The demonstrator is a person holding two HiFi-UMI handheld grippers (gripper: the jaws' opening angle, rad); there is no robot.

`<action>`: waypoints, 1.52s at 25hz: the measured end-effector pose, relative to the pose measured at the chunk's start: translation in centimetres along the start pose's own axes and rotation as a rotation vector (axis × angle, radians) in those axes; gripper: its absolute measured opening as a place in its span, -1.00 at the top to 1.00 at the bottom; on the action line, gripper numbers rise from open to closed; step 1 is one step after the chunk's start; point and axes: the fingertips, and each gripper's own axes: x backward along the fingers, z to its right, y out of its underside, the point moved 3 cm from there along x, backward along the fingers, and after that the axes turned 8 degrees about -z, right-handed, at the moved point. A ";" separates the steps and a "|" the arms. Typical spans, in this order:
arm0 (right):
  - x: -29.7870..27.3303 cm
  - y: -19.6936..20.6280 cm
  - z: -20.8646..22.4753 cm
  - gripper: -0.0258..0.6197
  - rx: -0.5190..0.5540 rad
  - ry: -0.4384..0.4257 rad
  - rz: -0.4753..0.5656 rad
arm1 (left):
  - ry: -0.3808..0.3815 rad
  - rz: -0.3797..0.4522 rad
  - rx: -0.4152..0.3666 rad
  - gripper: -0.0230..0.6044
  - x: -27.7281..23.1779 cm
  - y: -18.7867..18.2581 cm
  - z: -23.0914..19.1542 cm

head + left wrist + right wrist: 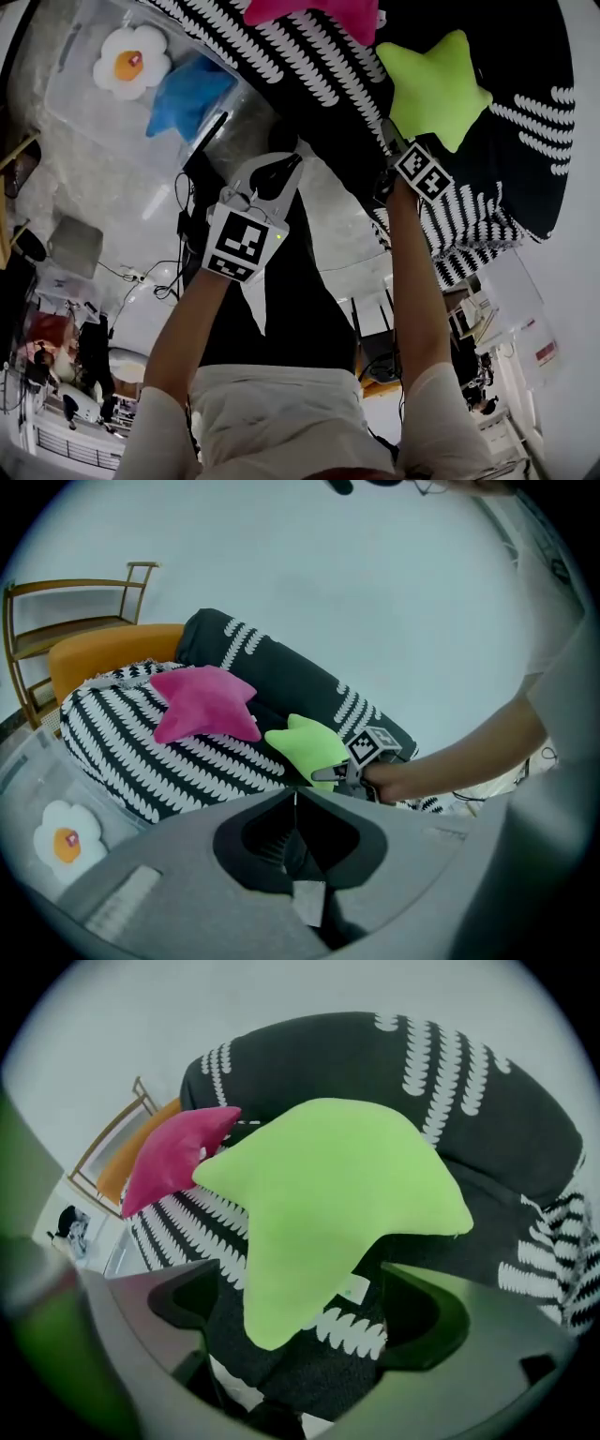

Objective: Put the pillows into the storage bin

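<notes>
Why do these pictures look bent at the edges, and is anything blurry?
Head view: wide-angle lens bows the striped cover. Left gripper view: dark rounded corners; pink star pillow sharp. Right gripper view: green star pillow looms large; right hand-held gripper blurs, tinted green.

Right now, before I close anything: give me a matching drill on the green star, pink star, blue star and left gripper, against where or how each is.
1. green star
2. pink star
3. blue star
4. left gripper

A. in the bin
B. shut, empty
C. at the open right gripper
D. on the blanket, away from both grippers

Pairs: 1-C, 2-D, 3-A, 4-B
</notes>
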 end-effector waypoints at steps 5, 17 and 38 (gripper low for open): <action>-2.9 -1.4 0.3 -0.70 -0.104 -0.009 -0.035 | -0.013 0.014 0.030 0.86 -1.5 -1.2 -1.0; -5.2 -1.9 0.8 -0.26 -0.134 0.026 -0.071 | -0.084 0.007 0.079 0.86 -1.2 0.0 -2.6; 3.9 -2.5 -2.0 0.15 0.069 -0.051 -0.016 | -0.078 0.041 0.021 0.86 6.3 0.4 -3.2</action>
